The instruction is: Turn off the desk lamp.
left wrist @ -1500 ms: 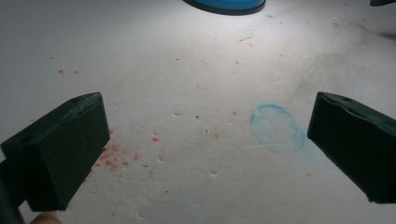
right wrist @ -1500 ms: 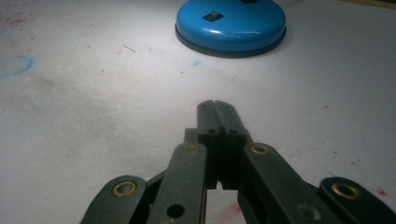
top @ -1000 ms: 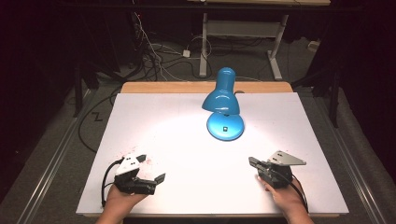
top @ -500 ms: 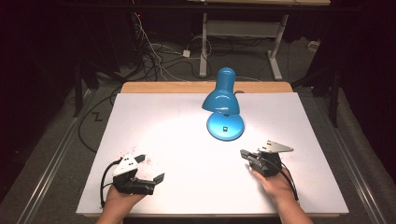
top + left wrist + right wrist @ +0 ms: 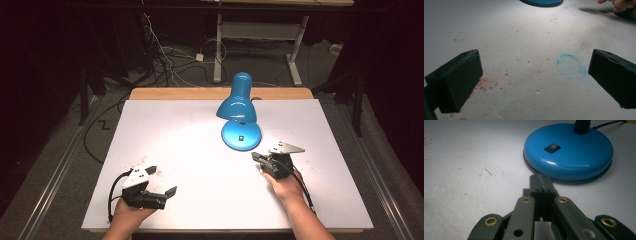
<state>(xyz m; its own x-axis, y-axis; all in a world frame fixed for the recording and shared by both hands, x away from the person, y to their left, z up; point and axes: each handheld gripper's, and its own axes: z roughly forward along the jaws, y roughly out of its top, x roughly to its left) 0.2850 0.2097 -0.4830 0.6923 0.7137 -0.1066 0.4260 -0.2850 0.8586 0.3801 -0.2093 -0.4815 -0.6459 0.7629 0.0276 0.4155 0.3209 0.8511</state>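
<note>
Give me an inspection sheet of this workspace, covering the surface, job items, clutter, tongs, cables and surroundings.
Surface: white tabletop, brightly lit, with red speckles and a faint blue ring stain.
Job's things: glossy blue metal desk lamp, upright; black rocker switch on its round base.
Clutter: nothing seen.
Tongs: left tongs open, empty, low over the surface; right tongs shut, empty, tips near the base rim, short of the switch.
Cables: black cable trails from the left tongs; loose cables on the floor beyond.
Surroundings: dark room, grey metal table frame behind.
</note>
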